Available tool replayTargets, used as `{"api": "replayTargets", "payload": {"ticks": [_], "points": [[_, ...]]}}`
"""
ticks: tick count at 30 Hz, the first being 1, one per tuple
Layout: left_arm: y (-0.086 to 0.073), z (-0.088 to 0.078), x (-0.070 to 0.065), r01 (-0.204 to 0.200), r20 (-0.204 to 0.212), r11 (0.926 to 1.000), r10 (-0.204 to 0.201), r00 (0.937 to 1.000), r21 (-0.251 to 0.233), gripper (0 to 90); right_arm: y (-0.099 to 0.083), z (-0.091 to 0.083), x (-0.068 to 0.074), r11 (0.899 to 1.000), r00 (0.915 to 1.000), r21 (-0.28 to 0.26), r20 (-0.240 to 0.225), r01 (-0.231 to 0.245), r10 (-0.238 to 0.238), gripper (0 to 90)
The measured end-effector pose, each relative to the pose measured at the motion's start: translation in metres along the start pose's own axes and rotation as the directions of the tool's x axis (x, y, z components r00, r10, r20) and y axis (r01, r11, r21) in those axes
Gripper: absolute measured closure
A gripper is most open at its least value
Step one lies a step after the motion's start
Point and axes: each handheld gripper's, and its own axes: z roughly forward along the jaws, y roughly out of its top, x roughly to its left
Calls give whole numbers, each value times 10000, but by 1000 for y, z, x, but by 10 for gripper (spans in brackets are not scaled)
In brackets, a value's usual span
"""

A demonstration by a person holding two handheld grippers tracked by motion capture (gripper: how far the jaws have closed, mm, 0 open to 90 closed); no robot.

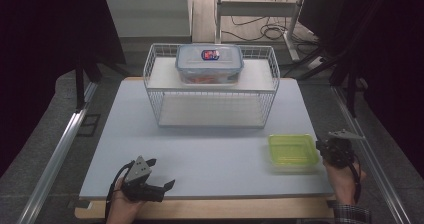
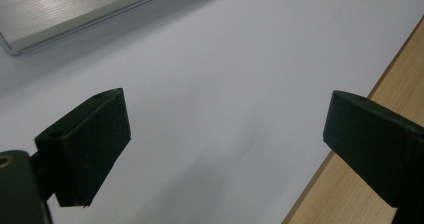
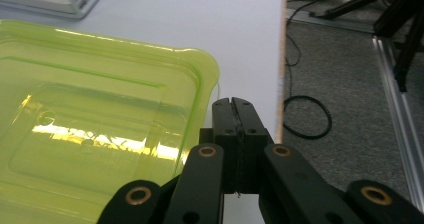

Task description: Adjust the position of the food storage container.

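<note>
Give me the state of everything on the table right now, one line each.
Green container: lid on, flat on the table.
Clear container: lid on, on the wire rack's top shelf.
Left tool: open, nothing between its jaws.
Right tool: shut, empty, beside the green container.

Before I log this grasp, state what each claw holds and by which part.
Nothing is held. The right claw is shut on nothing beside the yellow-green container's corner; the left claw stands open over the bare white table.

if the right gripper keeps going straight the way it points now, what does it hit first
Probably nothing solid: the right gripper, jaws shut, points along the table just beside the green lidded container. It might graze that lid's corner; depth is hard to judge.
</note>
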Motion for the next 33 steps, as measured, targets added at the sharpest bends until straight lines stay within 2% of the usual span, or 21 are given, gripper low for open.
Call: {"api": "replayTargets", "payload": {"ticks": [5,12,20,33], "points": [[0,0,0,15,-2,10000,-15,10000,9,48,2,4,12,9996,9989,188,-431,188,-179,894],[0,0,0,-4,-15,10000,4,10000,15,48,2,6,34,9966,9921,382,-1050,723,-680,895],[0,0,0,-21,-25,10000,21,10000,31,48,3,4,60,9912,9776,501,-1784,1224,-1117,894],[0,1,0,-20,-16,10000,20,10000,72,48,7,5,100,9818,9447,504,-2854,1834,-1618,894]]}}
